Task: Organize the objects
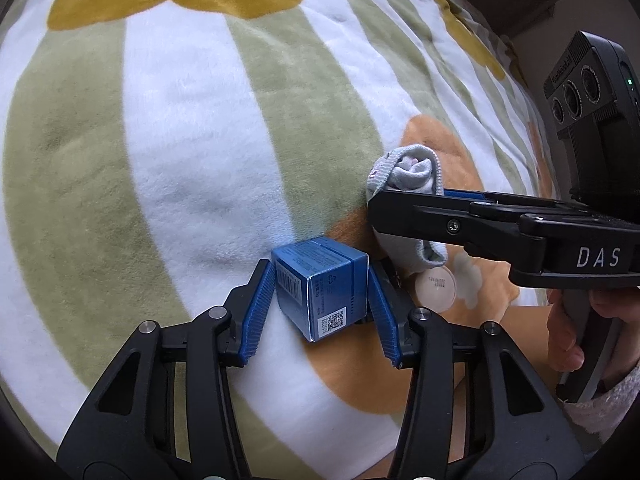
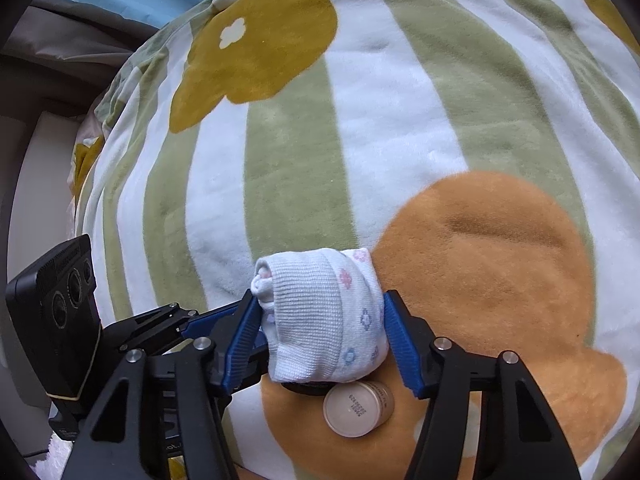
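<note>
My left gripper (image 1: 320, 304) is shut on a small blue box (image 1: 322, 288) with a QR code label, held just above the striped blanket (image 1: 192, 152). My right gripper (image 2: 322, 328) is shut on a rolled white sock (image 2: 324, 328) with small flower prints. The sock also shows in the left wrist view (image 1: 408, 174), held by the right gripper's black fingers (image 1: 440, 212) just right of the box. A small round cream jar (image 2: 358, 408) lies on its side on the blanket under the sock; it also shows in the left wrist view (image 1: 435, 290).
The blanket (image 2: 400, 120) is white and green striped with mustard and orange flower shapes. Its left edge (image 2: 100, 160) drops off toward beige furniture. The left gripper's body and camera (image 2: 60, 312) sit at the lower left of the right wrist view.
</note>
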Available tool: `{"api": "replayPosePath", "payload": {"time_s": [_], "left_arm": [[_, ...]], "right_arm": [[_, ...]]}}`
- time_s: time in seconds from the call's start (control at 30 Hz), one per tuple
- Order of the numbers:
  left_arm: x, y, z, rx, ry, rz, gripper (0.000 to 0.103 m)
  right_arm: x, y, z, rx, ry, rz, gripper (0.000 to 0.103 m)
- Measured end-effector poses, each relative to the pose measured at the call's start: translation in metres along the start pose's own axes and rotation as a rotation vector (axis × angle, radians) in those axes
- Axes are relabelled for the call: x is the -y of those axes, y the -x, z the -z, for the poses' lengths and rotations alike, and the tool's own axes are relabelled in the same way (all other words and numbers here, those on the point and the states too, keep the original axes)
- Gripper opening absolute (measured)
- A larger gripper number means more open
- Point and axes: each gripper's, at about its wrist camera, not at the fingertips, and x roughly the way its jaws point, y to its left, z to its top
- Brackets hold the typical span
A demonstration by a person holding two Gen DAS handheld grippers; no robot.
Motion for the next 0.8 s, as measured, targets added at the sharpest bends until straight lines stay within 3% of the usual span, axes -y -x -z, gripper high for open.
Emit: {"api": "replayPosePath", "payload": {"time_s": [0.4,0.8], "left_arm": [[0.002,0.013,0.005,0.014,0.007,-0.015,0.039],[0.004,0.053,0.008,0.086,0.026,-0.031,0.039]], "right_arm": [[-0.003,0.012,0.000,0.038,0.009,-0.013,0.049],[-0.008,0.039,-0.001,0.082,0.007,-0.036,0.048]]}}
